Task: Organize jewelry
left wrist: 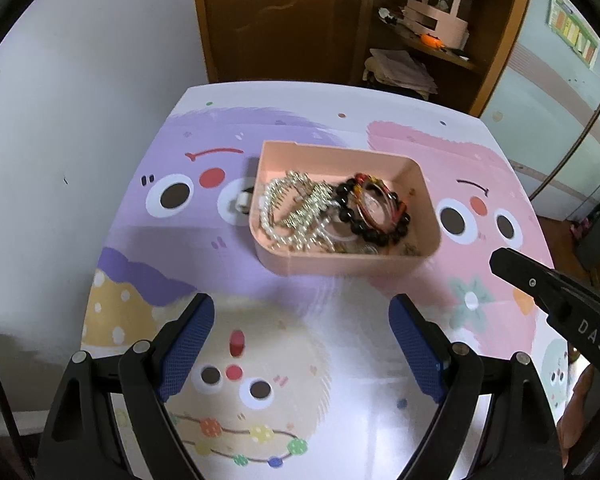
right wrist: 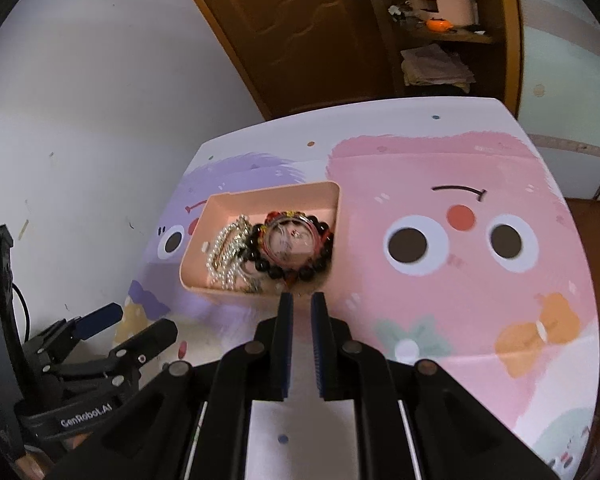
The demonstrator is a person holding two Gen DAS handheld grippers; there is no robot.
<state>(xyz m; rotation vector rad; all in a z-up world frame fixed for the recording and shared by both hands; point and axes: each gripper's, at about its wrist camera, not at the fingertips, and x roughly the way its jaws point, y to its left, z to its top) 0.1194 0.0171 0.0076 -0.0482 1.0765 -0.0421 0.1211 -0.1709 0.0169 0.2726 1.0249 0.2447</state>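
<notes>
A pink plastic tray (left wrist: 426, 204) sits mid-table and holds a pile of jewelry: pearl strands (left wrist: 274, 216), silver pieces and a black bead bracelet (left wrist: 374, 232) with thin red bangles. My left gripper (left wrist: 302, 312) is open and empty, just short of the tray's near wall. The tray (right wrist: 336, 224) and the black bracelet (right wrist: 276, 268) also show in the right wrist view. My right gripper (right wrist: 302, 300) has its jaws nearly together with nothing between them, just short of the tray's near right corner. A small white object (left wrist: 242, 200) lies behind the tray's left wall.
The table (left wrist: 340, 420) has a cartoon-printed cover and stands against a white wall on the left. A brown door and a wooden shelf with a pink organiser (left wrist: 440, 16) stand behind. The right gripper's arm (left wrist: 556, 296) reaches in at right; the left gripper (right wrist: 100, 340) shows at lower left.
</notes>
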